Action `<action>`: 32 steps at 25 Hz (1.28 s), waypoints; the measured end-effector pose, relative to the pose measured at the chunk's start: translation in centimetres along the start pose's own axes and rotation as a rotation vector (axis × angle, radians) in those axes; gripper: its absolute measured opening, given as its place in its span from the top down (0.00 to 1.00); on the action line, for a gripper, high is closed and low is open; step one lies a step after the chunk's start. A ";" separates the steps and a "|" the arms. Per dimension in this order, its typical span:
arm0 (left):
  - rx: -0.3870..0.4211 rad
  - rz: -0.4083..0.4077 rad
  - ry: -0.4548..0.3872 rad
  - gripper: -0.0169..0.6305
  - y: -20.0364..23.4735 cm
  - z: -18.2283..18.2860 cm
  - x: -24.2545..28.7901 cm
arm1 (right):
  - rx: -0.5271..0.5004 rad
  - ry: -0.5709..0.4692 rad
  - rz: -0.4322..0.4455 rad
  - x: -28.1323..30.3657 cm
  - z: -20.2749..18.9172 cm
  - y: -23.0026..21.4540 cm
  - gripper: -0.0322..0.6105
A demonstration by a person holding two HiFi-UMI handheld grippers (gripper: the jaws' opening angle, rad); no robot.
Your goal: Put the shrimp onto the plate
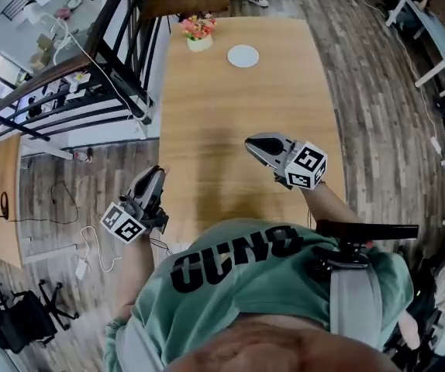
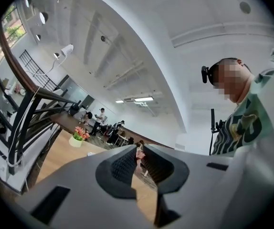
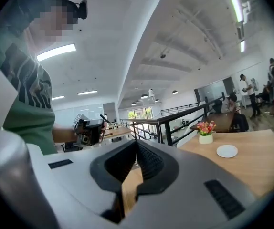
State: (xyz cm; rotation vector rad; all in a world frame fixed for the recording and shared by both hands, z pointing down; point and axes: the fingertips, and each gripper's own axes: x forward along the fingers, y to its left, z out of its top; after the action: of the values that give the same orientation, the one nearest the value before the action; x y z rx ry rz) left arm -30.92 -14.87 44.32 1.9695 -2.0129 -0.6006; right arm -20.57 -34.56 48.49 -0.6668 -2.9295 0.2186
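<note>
The small white plate (image 1: 243, 56) lies empty at the far end of the long wooden table (image 1: 230, 115); the right gripper view shows the plate (image 3: 227, 150) ahead to the right. My left gripper (image 1: 157, 173) hangs off the table's near left corner. In its own view the left gripper (image 2: 138, 151) has its tips nearly together on a small pink and white thing (image 2: 139, 153), apparently the shrimp. My right gripper (image 1: 252, 144) hovers over the table's near right part, and its jaw tips (image 3: 136, 144) meet with nothing between them.
A white pot of pink flowers (image 1: 198, 36) stands just left of the plate. A dark stair railing (image 1: 122, 68) runs along the table's left side. Cables lie on the floor at the left, and people sit at tables far behind.
</note>
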 end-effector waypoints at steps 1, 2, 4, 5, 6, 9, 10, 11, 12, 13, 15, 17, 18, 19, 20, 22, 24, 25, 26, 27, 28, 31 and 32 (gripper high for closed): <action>0.004 -0.017 -0.009 0.90 0.8 0.6 -0.2 | -0.005 0.011 -0.018 0.2 0.2 0.3 0.94; 0.005 -0.027 -0.016 0.90 1.5 1.1 -0.4 | -0.006 0.020 -0.034 0.4 0.4 0.6 0.94; 0.005 -0.037 -0.023 0.90 2.7 1.7 -0.7 | 0.001 0.032 -0.061 0.3 0.7 1.2 0.94; 0.009 -0.040 -0.027 0.90 3.0 2.0 -0.6 | 0.004 0.038 -0.074 0.0 0.8 1.1 0.94; 0.015 -0.041 -0.033 0.90 3.2 2.2 -0.3 | 0.007 0.046 -0.087 -0.4 1.0 0.7 0.94; 0.038 -0.021 -0.054 0.90 4.0 2.9 1.4 | 0.014 0.063 -0.118 -1.5 1.6 -1.9 0.94; 0.048 -0.007 -0.057 0.90 4.5 3.2 2.1 | 0.014 0.064 -0.127 -1.8 1.9 -3.1 0.94; 0.058 0.009 -0.055 0.90 5.0 3.3 2.9 | 0.011 0.062 -0.136 -2.1 2.1 -4.3 0.94; 0.071 0.023 -0.048 0.90 5.7 3.4 3.8 | 0.007 0.058 -0.146 -2.3 2.2 -5.7 0.94; 0.084 0.034 -0.037 0.90 6.3 3.6 4.9 | 0.003 0.056 -0.157 -2.5 2.2 -7.1 0.94; 0.117 0.044 -0.007 0.90 7.8 4.0 7.6 | -0.007 0.059 -0.178 -2.9 1.9 -10.0 0.94; 0.150 0.044 0.019 0.90 9.3 4.7 10.6 | -0.019 0.065 -0.194 -3.3 1.7 -12.7 0.94; 0.168 0.044 0.030 0.90 10.2 5.2 12.0 | -0.026 0.066 -0.203 -3.6 1.7 -14.0 0.94; 0.185 0.047 0.038 0.90 11.0 5.8 13.4 | -0.034 0.063 -0.214 -3.8 1.7 -15.1 0.94; 0.199 0.049 0.046 0.90 12.0 6.3 14.6 | -0.042 0.058 -0.226 -4.2 1.8 -16.1 0.94; 0.229 0.054 0.070 0.90 14.0 7.4 16.7 | -0.055 0.040 -0.250 -4.7 2.1 -18.0 0.94; 0.265 0.055 0.111 0.90 16.0 8.4 18.9 | -0.064 0.023 -0.269 -5.0 2.3 -20.1 0.94; 0.288 0.054 0.135 0.90 16.9 8.8 20.2 | -0.067 0.016 -0.277 -5.2 2.2 -21.3 0.94; 0.313 0.055 0.160 0.90 17.7 9.2 21.5 | -0.069 0.010 -0.286 -5.4 2.0 -22.6 0.94; 0.342 0.059 0.185 0.90 18.5 9.7 22.8 | -0.071 0.004 -0.294 -5.5 1.8 -24.0 0.94; 0.371 0.065 0.211 0.90 19.3 10.4 24.1 | -0.075 -0.002 -0.301 -5.4 1.5 -25.4 0.94; 0.445 0.078 0.263 0.90 21.9 13.0 27.7 | -0.099 -0.006 -0.313 -4.4 0.7 -29.6 0.94; 0.463 0.081 0.271 0.90 22.8 13.9 28.7 | -0.108 -0.007 -0.316 -3.9 0.4 -30.9 0.94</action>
State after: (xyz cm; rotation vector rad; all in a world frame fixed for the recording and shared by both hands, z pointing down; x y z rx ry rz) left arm -58.90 -42.01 39.78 2.0527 -2.1776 0.1661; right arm -30.12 -63.87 52.99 -0.2071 -3.0141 0.0301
